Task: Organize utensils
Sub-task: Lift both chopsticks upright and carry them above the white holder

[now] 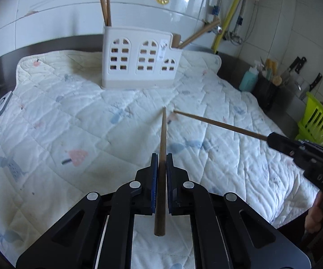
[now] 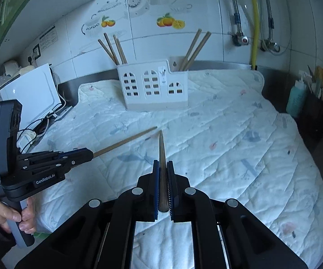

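Observation:
My left gripper (image 1: pixel 161 157) is shut on a brown chopstick (image 1: pixel 162 148) that points forward above the quilted cloth (image 1: pixel 71 112). My right gripper (image 2: pixel 163 163) is shut on a second brown chopstick (image 2: pixel 162 157), also pointing forward. Each gripper shows in the other's view: the right one (image 1: pixel 271 137) with its chopstick (image 1: pixel 219 124), the left one (image 2: pixel 89 154) with its chopstick (image 2: pixel 125 140). The two tips are close together. A white house-shaped utensil holder (image 1: pixel 139 60) stands at the back, also seen in the right wrist view (image 2: pixel 154 87), with chopsticks (image 2: pixel 113 49) in its left slot and more (image 2: pixel 195 49) in its right slot.
A green basket (image 1: pixel 318 123), a teal bottle (image 1: pixel 249 78), a dark utensil pot (image 1: pixel 265 89) and knives (image 1: pixel 296 67) stand at the right. A white appliance (image 2: pixel 33 89) with cables (image 2: pixel 31 134) sits at the left. A tiled wall (image 2: pixel 184 4) with pipes (image 2: pixel 254 22) runs behind.

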